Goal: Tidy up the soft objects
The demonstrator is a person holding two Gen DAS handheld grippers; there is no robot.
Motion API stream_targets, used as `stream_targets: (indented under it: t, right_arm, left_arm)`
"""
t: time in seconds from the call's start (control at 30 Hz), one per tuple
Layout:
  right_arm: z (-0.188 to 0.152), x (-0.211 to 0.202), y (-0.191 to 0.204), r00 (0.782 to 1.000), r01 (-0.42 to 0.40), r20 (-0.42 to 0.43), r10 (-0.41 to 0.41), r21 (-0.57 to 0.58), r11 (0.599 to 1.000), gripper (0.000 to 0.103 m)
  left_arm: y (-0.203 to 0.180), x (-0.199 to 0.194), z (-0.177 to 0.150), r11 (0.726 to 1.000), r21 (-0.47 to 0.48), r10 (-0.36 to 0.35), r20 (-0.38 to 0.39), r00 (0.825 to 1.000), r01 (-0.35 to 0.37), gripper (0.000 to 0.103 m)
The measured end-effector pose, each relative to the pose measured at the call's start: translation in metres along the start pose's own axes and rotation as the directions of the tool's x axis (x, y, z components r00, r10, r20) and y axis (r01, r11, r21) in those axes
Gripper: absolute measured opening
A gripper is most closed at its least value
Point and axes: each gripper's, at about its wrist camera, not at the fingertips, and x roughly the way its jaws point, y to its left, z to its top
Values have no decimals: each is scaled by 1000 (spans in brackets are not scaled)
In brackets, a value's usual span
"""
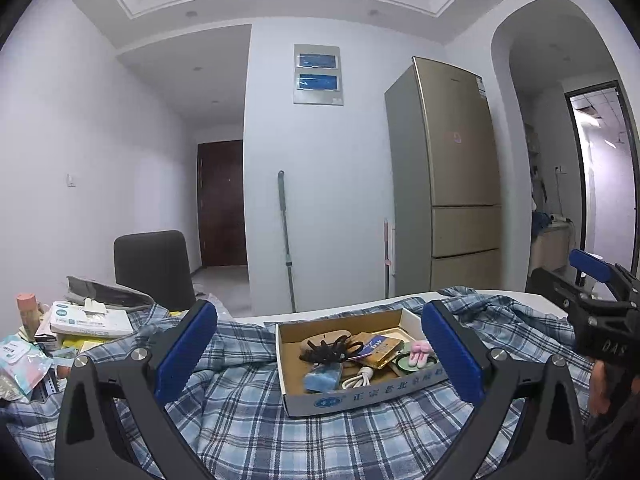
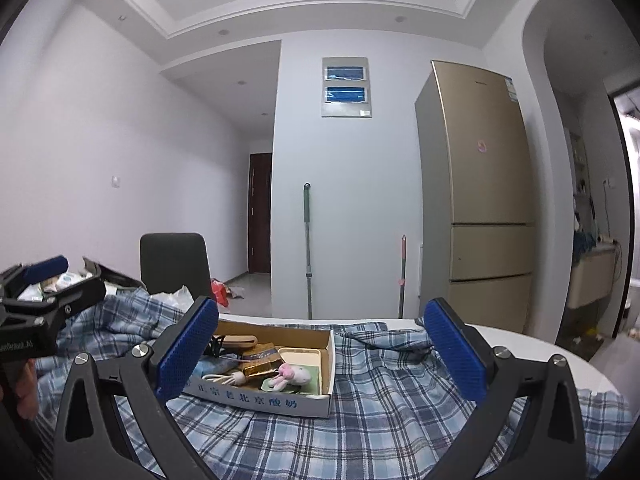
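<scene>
A blue plaid shirt [image 1: 248,416] lies spread over the table and also shows in the right wrist view [image 2: 380,412]. On it sits a shallow cardboard box [image 1: 360,398] holding a pink plush bunny [image 1: 421,354], a black hair claw [image 1: 330,350], a white cable, a blue cloth and gold packets. The box [image 2: 256,402] and bunny [image 2: 294,376] show in the right wrist view too. My left gripper [image 1: 320,352] is open and empty, level with the box. My right gripper [image 2: 320,354] is open and empty, with the box at its left finger.
Tissue packs and clutter [image 1: 80,322] pile at the table's left. A dark chair [image 1: 152,268] stands behind. A gold fridge [image 1: 452,176] and a mop [image 1: 286,240] stand by the far wall. The white table edge [image 2: 560,356] curves at the right.
</scene>
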Motion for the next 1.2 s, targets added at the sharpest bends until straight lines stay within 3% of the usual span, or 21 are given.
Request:
stream_targets:
  t: [0.57, 1.2]
  right_arm:
    - [-1, 4, -7, 999, 30, -25, -29, 29, 999, 103]
    - [-2, 6, -11, 999, 31, -38, -30, 38, 999, 103]
  left_arm:
    - [7, -1, -3, 998, -33, 53, 9, 999, -52, 103]
    - [10, -1, -5, 997, -49, 60, 2, 998, -59, 103]
